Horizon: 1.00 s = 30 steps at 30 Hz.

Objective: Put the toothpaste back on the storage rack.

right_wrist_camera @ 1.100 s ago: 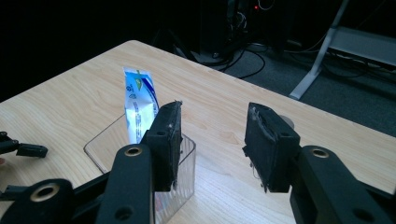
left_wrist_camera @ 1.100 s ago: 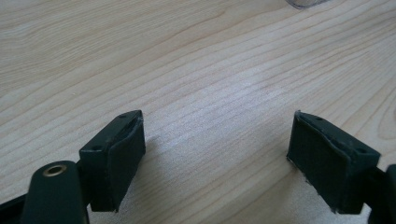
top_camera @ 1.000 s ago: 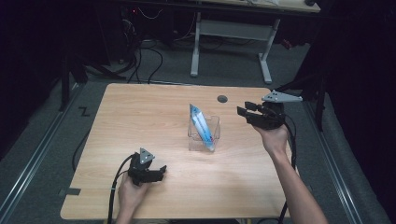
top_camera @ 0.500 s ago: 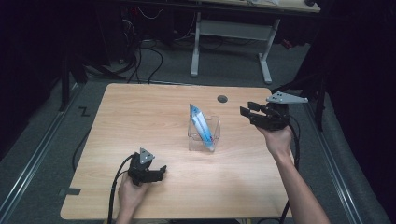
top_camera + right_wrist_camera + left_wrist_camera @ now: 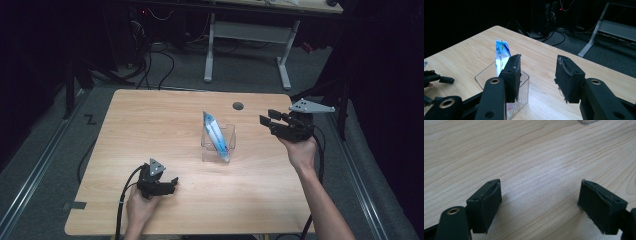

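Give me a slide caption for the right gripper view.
Open right gripper held above wooden table, facing blue-and-white tube leaning in clear plastic box.

Wooden table, round grommet; white desk frame behind.

A lab or workshop: a wooden table on grey carpet, cables and a metal desk frame behind.

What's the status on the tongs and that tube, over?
Left tongs open, resting on the wooden table. Right tongs open, empty, raised beside the clear plastic box. Blue-and-white tube leaning inside it. Nothing in the way.
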{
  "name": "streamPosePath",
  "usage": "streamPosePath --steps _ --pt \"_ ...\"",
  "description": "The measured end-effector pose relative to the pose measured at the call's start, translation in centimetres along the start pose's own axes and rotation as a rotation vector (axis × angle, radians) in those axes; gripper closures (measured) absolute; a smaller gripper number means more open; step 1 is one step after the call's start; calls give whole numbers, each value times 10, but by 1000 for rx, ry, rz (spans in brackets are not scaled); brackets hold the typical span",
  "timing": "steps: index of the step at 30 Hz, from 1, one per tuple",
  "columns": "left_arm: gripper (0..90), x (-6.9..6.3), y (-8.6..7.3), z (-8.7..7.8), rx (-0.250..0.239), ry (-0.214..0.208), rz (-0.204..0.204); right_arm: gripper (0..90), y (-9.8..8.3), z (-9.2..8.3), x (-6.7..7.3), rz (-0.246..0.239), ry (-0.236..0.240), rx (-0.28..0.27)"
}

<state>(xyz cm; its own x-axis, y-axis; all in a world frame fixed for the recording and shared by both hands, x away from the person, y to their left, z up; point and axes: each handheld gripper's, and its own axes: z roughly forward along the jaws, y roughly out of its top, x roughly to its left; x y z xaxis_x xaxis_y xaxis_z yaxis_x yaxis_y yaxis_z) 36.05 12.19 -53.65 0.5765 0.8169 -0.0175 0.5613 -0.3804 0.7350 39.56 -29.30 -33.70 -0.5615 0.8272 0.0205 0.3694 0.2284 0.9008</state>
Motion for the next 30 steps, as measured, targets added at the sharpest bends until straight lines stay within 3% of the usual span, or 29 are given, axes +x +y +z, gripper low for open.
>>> streamPosePath --steps 11,23,30 --pt "192 0 0 0 1 0 2 546 -1 -10 -1 -16 -13 0" --pt "192 0 0 0 1 0 0 545 -14 -25 -10 36 -21 -22" --pt "192 0 0 0 1 0 1 541 -15 -30 -9 30 -18 -24"
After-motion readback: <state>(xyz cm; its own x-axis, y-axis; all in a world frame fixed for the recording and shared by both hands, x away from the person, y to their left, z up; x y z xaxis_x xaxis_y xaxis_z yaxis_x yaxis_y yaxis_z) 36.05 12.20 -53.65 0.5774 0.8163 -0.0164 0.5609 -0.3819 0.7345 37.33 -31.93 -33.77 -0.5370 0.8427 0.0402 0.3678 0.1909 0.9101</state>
